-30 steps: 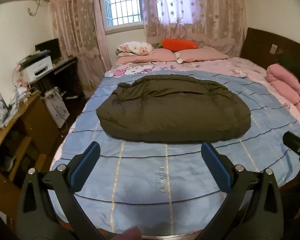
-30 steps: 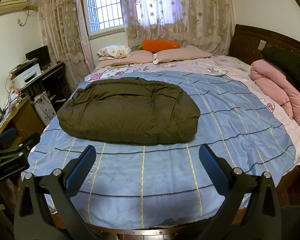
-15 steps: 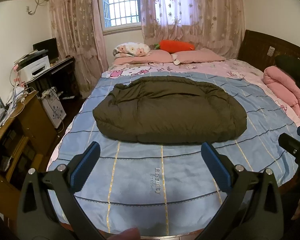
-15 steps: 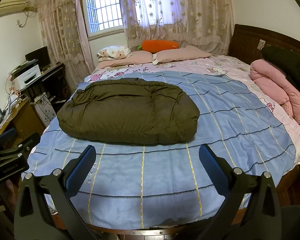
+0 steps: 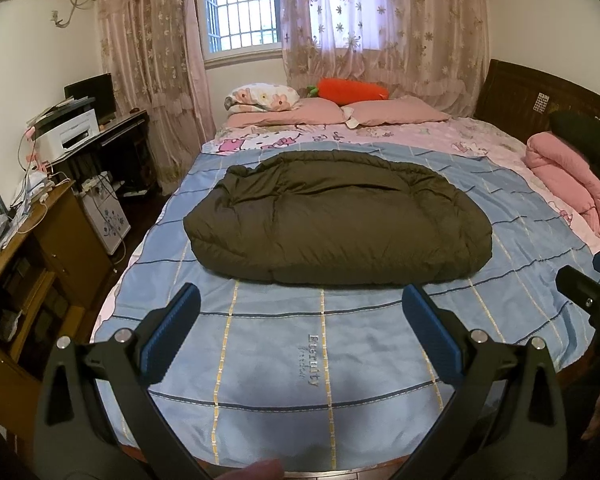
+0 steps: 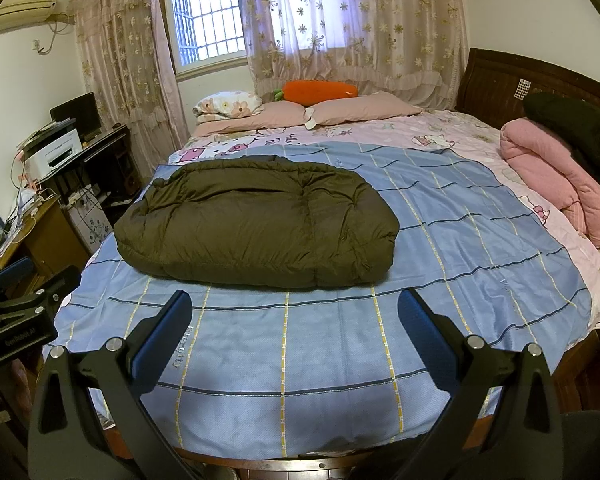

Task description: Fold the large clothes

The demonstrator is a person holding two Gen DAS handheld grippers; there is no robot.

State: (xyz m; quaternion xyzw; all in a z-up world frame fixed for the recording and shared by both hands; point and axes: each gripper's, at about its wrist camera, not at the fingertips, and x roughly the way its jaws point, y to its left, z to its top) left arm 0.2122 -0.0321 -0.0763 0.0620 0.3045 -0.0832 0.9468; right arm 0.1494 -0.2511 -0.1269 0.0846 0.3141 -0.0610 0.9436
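A dark olive padded coat (image 5: 336, 220) lies folded in a wide bundle on the blue checked sheet (image 5: 320, 360) of the bed; it also shows in the right wrist view (image 6: 256, 224). My left gripper (image 5: 302, 300) is open and empty, held above the bed's near edge, short of the coat. My right gripper (image 6: 294, 306) is open and empty, at the same distance from the coat. Each gripper shows at the edge of the other's view: the right one (image 5: 596, 292) and the left one (image 6: 24, 304).
Pink pillows (image 5: 340, 114) and an orange carrot cushion (image 5: 350, 90) lie at the head. A rolled pink quilt (image 6: 556, 184) and dark clothing (image 6: 580, 124) sit on the right side. A desk with a printer (image 5: 70, 134) and a wooden cabinet (image 5: 36, 256) stand left of the bed.
The left wrist view has shifted slightly, so the coat sits a little lower and more centred. Both grippers stay open; the coat has not moved.
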